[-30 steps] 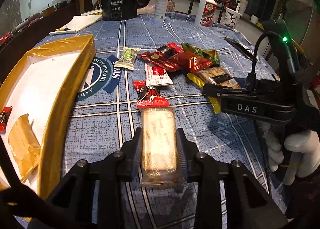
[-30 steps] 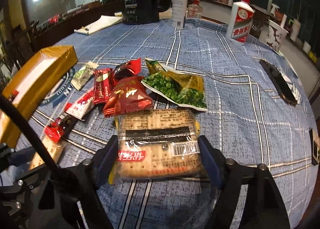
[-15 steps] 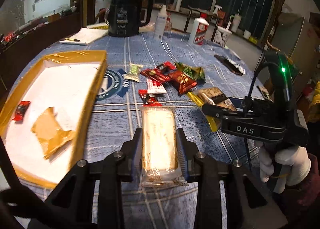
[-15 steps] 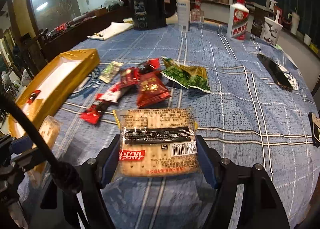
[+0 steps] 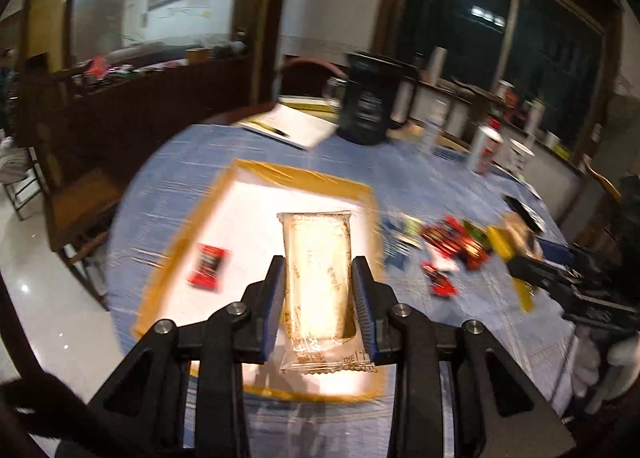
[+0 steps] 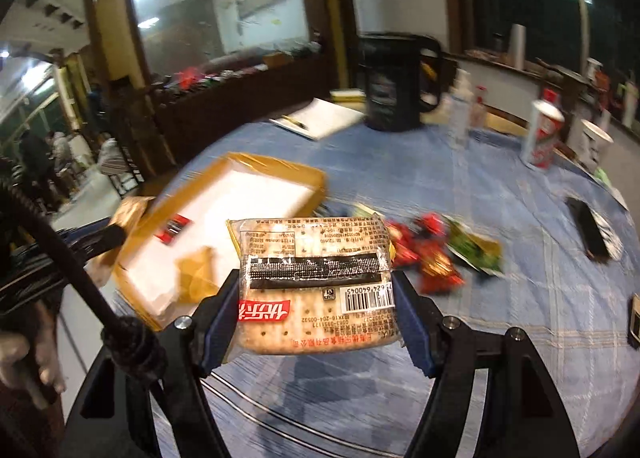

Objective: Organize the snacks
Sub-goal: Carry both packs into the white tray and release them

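Observation:
My left gripper (image 5: 319, 300) is shut on a long pale biscuit pack (image 5: 318, 270) and holds it in the air above the gold-rimmed white tray (image 5: 256, 178). A small red packet (image 5: 208, 265) lies in the tray. My right gripper (image 6: 316, 322) is shut on a wide cracker pack (image 6: 316, 282) with a barcode, held above the blue tablecloth just right of the tray (image 6: 276, 168). A pile of red and green snack packets (image 6: 436, 250) lies on the cloth; it also shows in the left wrist view (image 5: 452, 242).
A black kettle (image 6: 394, 82), a notepad with a pen (image 6: 320, 118), a white bottle (image 6: 460, 110), a red-and-white box (image 6: 542, 134) and a paper cup (image 6: 596, 142) stand at the far side. A black remote (image 6: 590, 232) lies at the right. A crumpled gold wrapper (image 6: 196, 274) lies in the tray.
Both grippers have risen and swung left with their packs. The left pack now hangs over the tray; the right pack is beside the tray's near corner.

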